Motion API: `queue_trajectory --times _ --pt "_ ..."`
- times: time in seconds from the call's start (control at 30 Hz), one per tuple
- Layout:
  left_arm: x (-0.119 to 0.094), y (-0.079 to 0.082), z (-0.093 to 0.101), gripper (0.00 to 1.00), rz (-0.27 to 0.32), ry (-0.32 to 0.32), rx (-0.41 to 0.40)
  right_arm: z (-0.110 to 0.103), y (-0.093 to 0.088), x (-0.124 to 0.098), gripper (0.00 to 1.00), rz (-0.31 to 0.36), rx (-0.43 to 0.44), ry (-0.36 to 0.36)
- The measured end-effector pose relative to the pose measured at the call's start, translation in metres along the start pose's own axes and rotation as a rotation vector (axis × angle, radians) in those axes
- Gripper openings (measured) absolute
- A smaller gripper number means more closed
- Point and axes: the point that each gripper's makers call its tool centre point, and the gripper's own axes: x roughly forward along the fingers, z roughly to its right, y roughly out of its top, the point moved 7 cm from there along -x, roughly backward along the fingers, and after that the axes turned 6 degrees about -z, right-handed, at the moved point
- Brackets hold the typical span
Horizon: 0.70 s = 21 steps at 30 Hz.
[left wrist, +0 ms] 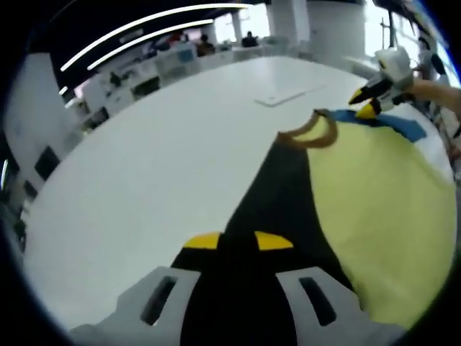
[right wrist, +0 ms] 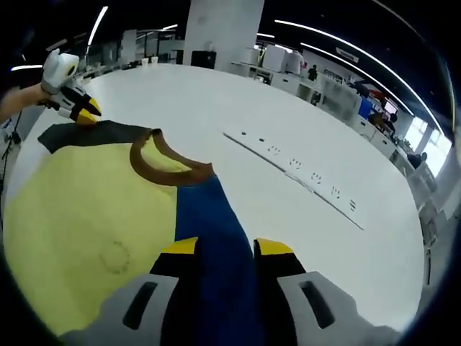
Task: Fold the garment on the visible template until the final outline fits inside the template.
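We see the left gripper (left wrist: 231, 241) clamped on the black sleeve (left wrist: 270, 194) of a soft yellow brown-collared T-shirt (left wrist: 374, 216), right gripper (right wrist: 227, 247) gripping its blue sleeve (right wrist: 209, 216), hem cut off, white table (left wrist: 180, 144).

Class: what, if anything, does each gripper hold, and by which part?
Left gripper grips the shirt by its black sleeve; right gripper by its blue sleeve.

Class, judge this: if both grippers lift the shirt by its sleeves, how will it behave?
The shirt lies flat against the table, so it is probably floppy and would sag between grips. It looks thin, likely light. Its collar may droop too.
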Motion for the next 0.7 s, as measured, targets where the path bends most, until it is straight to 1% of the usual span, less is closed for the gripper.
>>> queue_trajectory --times 0.1,0.13,0.23,0.27,0.3,0.33,0.37,0.43,0.5,0.57,0.63,0.7 --pt "-0.008 0.000 0.008 0.20 -0.001 -0.017 0.008 -0.002 0.003 -0.006 0.31 0.018 0.000 -0.002" --pt "-0.014 0.001 0.014 0.21 0.000 -0.029 0.013 -0.003 0.005 -0.011 0.32 0.027 0.006 -0.002" --pt "-0.016 0.002 0.019 0.24 -0.002 -0.085 0.020 -0.003 0.006 -0.012 0.40 0.028 0.019 0.017" --pt "-0.016 0.002 0.020 0.25 -0.004 -0.089 0.021 -0.005 0.006 -0.015 0.44 0.028 0.019 0.022" --pt "-0.014 0.004 0.020 0.26 -0.011 -0.092 0.026 -0.006 0.007 -0.017 0.44 0.029 0.016 0.021" --pt "-0.015 0.004 0.021 0.26 -0.015 -0.096 0.032 -0.011 0.005 -0.023 0.44 0.033 0.008 0.013" --pt "-0.017 0.005 0.024 0.27 -0.017 -0.098 0.037 -0.012 0.006 -0.025 0.44 0.036 0.004 0.011" --pt "-0.022 0.005 0.027 0.30 -0.018 -0.108 0.034 -0.013 0.005 -0.029 0.48 0.036 0.002 0.019" --pt "-0.031 0.006 0.036 0.33 -0.013 -0.114 0.031 -0.019 0.004 -0.035 0.53 0.032 0.000 0.035" --pt "-0.033 0.006 0.040 0.33 -0.006 -0.127 0.034 -0.025 0.002 -0.041 0.57 0.031 -0.010 0.046" --pt "-0.042 0.007 0.052 0.34 -0.004 -0.134 0.031 -0.028 0.001 -0.044 0.60 0.026 -0.015 0.054" --pt "-0.051 0.008 0.058 0.39 -0.005 -0.141 0.040 -0.031 -0.001 -0.048 0.64 0.024 -0.013 0.067"
